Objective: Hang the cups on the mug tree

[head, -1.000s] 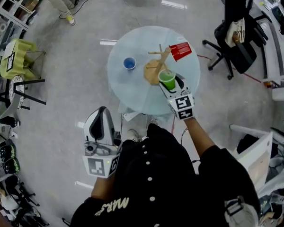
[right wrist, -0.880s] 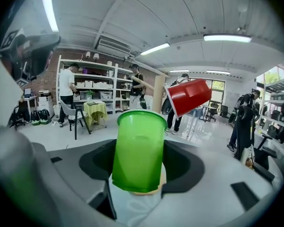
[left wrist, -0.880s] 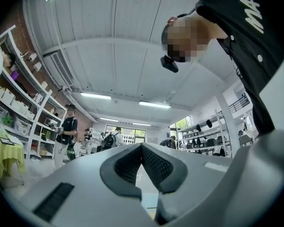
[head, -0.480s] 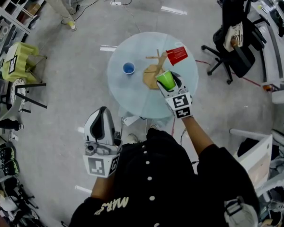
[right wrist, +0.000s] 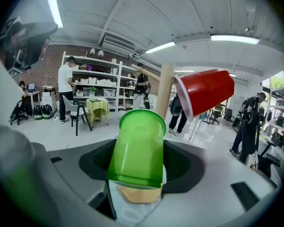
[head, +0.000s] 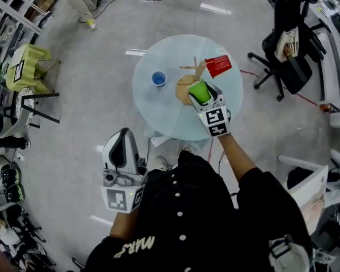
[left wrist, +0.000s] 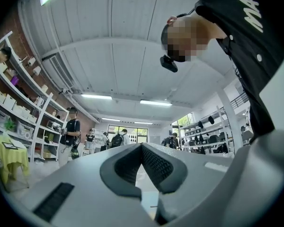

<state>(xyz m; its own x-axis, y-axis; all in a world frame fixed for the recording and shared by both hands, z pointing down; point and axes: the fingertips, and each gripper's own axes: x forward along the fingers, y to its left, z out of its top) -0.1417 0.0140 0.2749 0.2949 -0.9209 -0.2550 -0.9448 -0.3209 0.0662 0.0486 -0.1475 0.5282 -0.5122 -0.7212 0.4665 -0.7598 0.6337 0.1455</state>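
Note:
A wooden mug tree [head: 186, 87] stands on the round glass table [head: 158, 109]. A red cup [head: 218, 65] hangs on one of its pegs. In the right gripper view this red cup [right wrist: 206, 93] hangs mouth-down just right of the wooden trunk [right wrist: 164, 91]. My right gripper [head: 207, 98] is shut on a green cup [head: 200, 91], held tilted over the tree's base. In its own view the green cup [right wrist: 137, 148] sits between the jaws of the right gripper [right wrist: 138, 163], mouth toward the trunk. A blue cup [head: 158, 78] stands upright left of the tree. My left gripper [head: 120, 154] hangs by my body, off the table, shut with nothing in it [left wrist: 142, 148].
An office chair [head: 289, 50] stands right of the table, and a yellow-covered stool [head: 22, 67] stands far left. Shelves line the left edge. Cables run on the floor beyond the table. People stand in the background of both gripper views.
My right gripper has carried the green cup a little closer to the mug tree, so it now overlaps the base. The left gripper has stayed where it was.

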